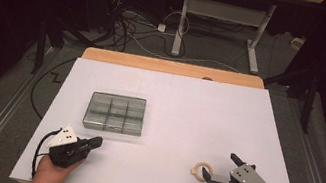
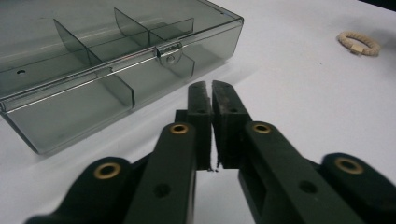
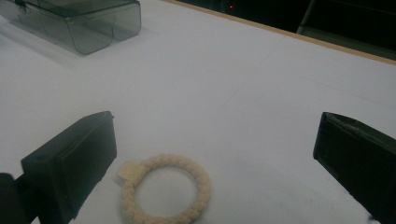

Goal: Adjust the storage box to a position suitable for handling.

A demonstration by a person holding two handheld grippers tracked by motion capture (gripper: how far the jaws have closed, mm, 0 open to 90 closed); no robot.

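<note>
On the left, the left hand-held gripper (image 1: 97,142) rests low on the white desk (image 1: 184,105), held from below by the person's left hand (image 1: 53,168). Its jaws are pressed together with nothing between them, the tips pointing at the near front corner of the clear compartment box (image 1: 115,112) and stopping just short of it. In the left gripper view the box's lid looks down and its small latch (image 2: 169,49) sits on the front wall facing the jaws (whether it is snapped fast I cannot tell).

Moving right across the bare middle of the desk, the cream braided ring (image 1: 202,171) lies flat, well apart from the box. The right hand-held gripper (image 1: 220,168) sits just beside it with its jaws wide apart: the ring lies close against the inner face of one jaw, while the other stands far off across the gap. Nothing is gripped yet.

This reads as the very start of the work: both hands are staged, one at the box and one at the ring. Next, I judge, the right jaws need to close on the ring's edge without skidding it across the smooth surface, while the left tips work the latch or lid to free a compartment for it.
</note>
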